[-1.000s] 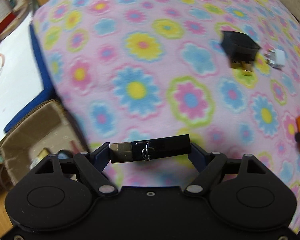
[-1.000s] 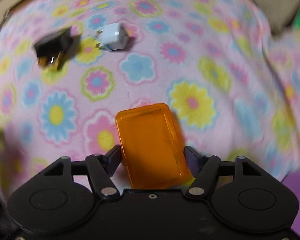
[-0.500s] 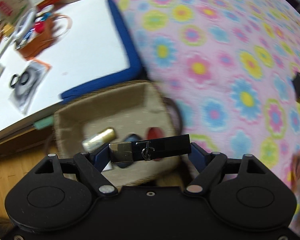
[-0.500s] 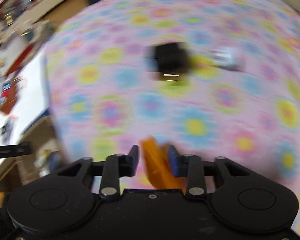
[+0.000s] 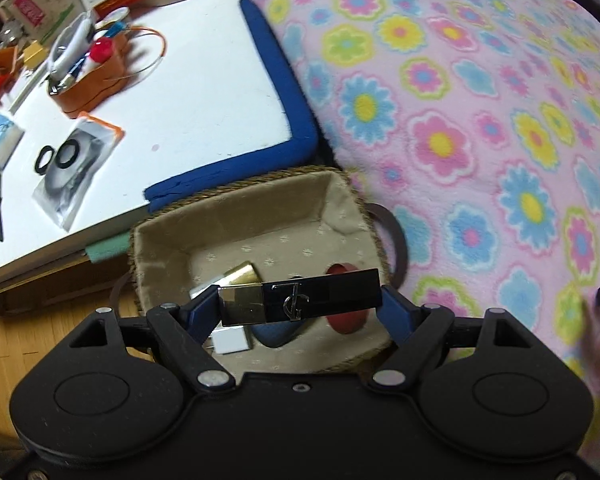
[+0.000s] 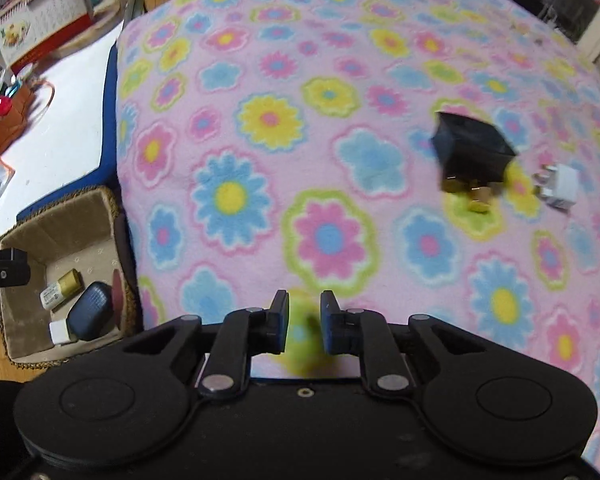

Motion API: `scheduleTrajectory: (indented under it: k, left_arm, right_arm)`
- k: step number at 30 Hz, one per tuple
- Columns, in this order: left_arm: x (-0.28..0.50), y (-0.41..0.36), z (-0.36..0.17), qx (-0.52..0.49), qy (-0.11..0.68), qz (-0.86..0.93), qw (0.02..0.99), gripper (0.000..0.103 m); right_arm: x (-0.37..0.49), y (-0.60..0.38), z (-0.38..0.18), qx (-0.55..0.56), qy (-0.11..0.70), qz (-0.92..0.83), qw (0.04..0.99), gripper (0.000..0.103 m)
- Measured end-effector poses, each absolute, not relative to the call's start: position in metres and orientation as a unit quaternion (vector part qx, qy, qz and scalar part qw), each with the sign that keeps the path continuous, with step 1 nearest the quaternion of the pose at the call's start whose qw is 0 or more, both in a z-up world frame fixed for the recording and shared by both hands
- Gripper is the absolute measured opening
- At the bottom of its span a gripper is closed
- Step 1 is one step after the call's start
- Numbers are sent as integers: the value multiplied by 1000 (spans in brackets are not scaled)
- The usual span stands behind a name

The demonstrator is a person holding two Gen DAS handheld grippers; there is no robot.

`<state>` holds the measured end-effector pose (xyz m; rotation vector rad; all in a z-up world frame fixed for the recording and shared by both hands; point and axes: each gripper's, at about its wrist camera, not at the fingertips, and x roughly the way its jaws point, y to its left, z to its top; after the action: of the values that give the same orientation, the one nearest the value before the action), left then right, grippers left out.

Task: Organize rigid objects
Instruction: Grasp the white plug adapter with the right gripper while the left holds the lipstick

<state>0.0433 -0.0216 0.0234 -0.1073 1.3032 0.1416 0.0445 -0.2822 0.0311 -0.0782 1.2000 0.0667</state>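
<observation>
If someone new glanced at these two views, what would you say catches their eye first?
Probably the bright flowered blanket filling both views. Next, the black and gold bar clamped crosswise in the left gripper, right above the lined basket beside the blanket's edge. On the blanket lie a black plug adapter and a white charger side by side.

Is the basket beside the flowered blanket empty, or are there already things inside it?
Not empty. The basket already holds a dark blue case, a gold-capped tube, a white block and a red item.
</observation>
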Motion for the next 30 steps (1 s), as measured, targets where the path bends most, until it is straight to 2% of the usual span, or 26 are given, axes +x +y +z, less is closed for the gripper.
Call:
scheduleTrajectory:
  k: [2, 3, 8, 10, 12, 17, 23, 26, 28, 30]
  left_arm:
    - [41, -23, 23, -50, 603, 60, 794, 78]
    - [40, -24, 21, -46, 604, 62, 793, 78]
    - [39, -29, 21, -36, 603, 60, 795, 78]
    - [39, -34, 23, -22, 597, 59, 800, 78]
    - [40, -39, 23, -16, 595, 54, 802, 78]
    - [45, -42, 19, -29, 605, 47, 794, 78]
    - [48, -45, 12, -33, 618, 53, 784, 78]
    - [50, -45, 11, -35, 622, 59, 780, 78]
    - [51, -44, 10, -39, 624, 63, 778, 78]
    - [53, -42, 9, -44, 626, 65, 776, 78]
  right_arm:
    - [44, -296, 38, -33, 554, 26, 831, 17]
    - [46, -304, 41, -32, 550, 18, 834, 23]
    - [56, -372, 54, 11, 534, -34, 845, 31]
    - [61, -410, 61, 33, 520, -75, 850, 47]
    - [66, -448, 66, 44, 505, -122, 853, 55]
    - [88, -512, 59, 71, 509, -186, 838, 56]
    - [124, -525, 27, 71, 524, -182, 829, 57]
    - [137, -514, 19, 73, 519, -164, 835, 65]
    - [146, -507, 16, 70, 513, -155, 841, 76]
    - [156, -500, 12, 62, 514, -154, 842, 76]
